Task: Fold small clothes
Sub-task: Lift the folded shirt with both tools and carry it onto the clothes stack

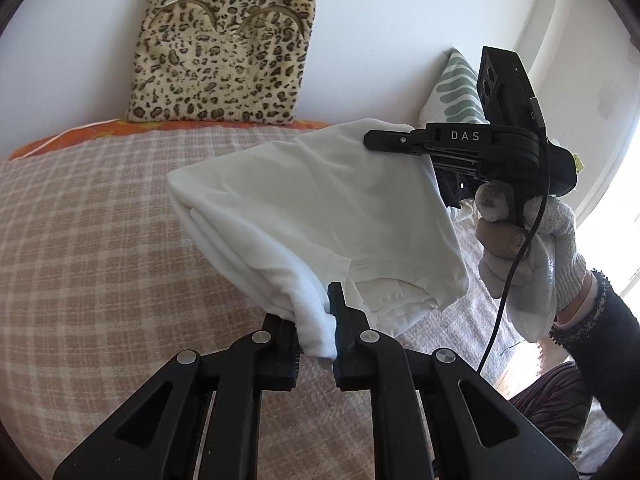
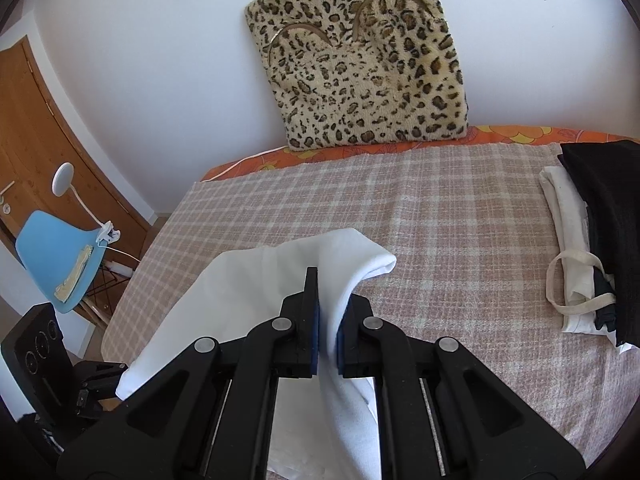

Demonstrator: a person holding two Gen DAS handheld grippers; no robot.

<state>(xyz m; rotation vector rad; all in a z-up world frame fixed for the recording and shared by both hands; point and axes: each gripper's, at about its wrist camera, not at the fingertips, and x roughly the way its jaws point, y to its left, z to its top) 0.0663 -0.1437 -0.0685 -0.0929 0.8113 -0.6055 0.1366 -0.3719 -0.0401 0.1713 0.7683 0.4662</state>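
The left gripper [image 1: 316,332] is pinching a bunched edge of a white garment [image 1: 320,208], its jaws pressed in on the cloth. The right gripper [image 2: 328,332] is likewise clamped on a fold of the same white garment [image 2: 248,280], the fabric squeezed between its blue pads [image 2: 316,344]. The garment hangs in the air between the two grippers, lifted clear of the bed [image 1: 100,240], which is covered by a pink and cream checked blanket [image 2: 440,220]. In the left wrist view the right gripper [image 1: 384,142] shows from the side, with a gloved hand [image 1: 528,248] wrapped round its handle and a black cable trailing down from it. A dark sleeve [image 1: 600,328] follows the glove. In the right wrist view the left gripper's body shows at the lower left edge, partly behind the cloth. A leopard print cushion [image 2: 360,72] leans against the white wall at the head of the bed, standing on an orange flowered sheet [image 2: 520,134]. On the right side of the bed lies a pile of folded clothes [image 2: 592,240], black on top of cream, with a looped strap hanging out. Beside the bed stands a blue chair [image 2: 56,248] with a white clip lamp [image 2: 68,184] by a wooden door [image 2: 24,120]
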